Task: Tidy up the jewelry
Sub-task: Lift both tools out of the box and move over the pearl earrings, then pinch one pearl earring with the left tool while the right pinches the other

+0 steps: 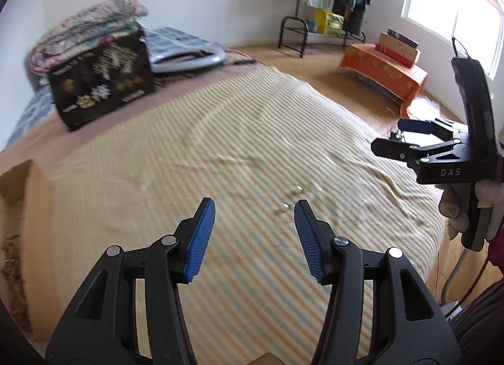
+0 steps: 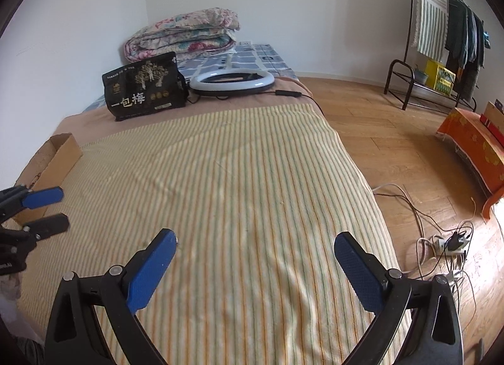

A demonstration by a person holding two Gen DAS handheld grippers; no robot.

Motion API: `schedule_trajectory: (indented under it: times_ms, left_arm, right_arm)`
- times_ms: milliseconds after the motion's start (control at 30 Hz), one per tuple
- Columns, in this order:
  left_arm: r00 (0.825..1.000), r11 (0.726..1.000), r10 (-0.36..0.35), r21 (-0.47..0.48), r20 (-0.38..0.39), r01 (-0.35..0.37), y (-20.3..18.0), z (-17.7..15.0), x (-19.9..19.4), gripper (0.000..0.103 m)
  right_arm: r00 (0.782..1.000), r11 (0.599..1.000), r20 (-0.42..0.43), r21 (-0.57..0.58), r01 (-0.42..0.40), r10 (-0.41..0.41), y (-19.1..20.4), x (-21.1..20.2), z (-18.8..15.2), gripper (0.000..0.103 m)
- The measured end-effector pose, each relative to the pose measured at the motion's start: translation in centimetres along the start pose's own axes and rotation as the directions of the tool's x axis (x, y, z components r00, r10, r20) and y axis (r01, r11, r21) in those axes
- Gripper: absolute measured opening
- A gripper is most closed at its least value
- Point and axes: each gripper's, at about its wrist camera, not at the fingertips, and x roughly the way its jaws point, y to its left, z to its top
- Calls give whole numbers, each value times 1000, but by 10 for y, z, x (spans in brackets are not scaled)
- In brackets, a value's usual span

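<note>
Both of your tongs are empty at this moment; the left gripper (image 1: 254, 212) stands about half open with nothing between its blue pads, and the right gripper (image 2: 255, 253) is spread wide over bare blanket, also holding nothing. The jewelry (image 1: 291, 199) looks to be the small glinting pieces on the striped blanket (image 1: 220, 131), lying just beside the tip of your left gripper's right-hand finger; it is blurred and tiny, so I cannot tell what kind of pieces they are or how many (perhaps rings or earrings, but that is a guess). The right wrist view does not show them at all.

The step in hand, as I judge it, is the approach for a first pick; centre the left gripper over one piece so it sits between the pads, not beside them. Come down steeply so the fingertips meet the cloth either side of the piece; the blanket is soft and rumpled, so press lightly or the fabric will bunch up into the jaws with the metal. Close slowly and check for the glint between the pads before lifting.

The open cardboard box (image 1: 19, 182) at the bed's left edge is probably the destination; keep your right gripper well apart from the left while you work.
</note>
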Motion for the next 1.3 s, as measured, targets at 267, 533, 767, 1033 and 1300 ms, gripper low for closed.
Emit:
schedule_trajectory:
  times_ms: [267, 533, 767, 1033, 1300]
  left_arm:
    - [997, 999, -39, 8, -73, 40, -17, -4, 47, 38]
    - [994, 999, -41, -2, -105, 41, -27, -5, 74, 26]
    - [992, 1000, -29, 5, -124, 29, -31, -8, 90, 15]
    - [993, 1000, 1, -1, -119, -1, -22, -8, 92, 10]
    - [993, 999, 25, -30, -116, -28, -7, -10, 89, 9]
  right_arm:
    - [1000, 1000, -10, 13, 2, -2, -10, 12, -7, 101]
    - [1000, 1000, -23, 16, -6, 7, -10, 24, -12, 101]
    - [999, 1000, -36, 13, -15, 15, -10, 35, -13, 101]
    - [997, 998, -57, -32, -55, 53, 8, 49, -13, 92]
    - [987, 986, -105, -102, -135, 125, 35, 67, -15, 73]
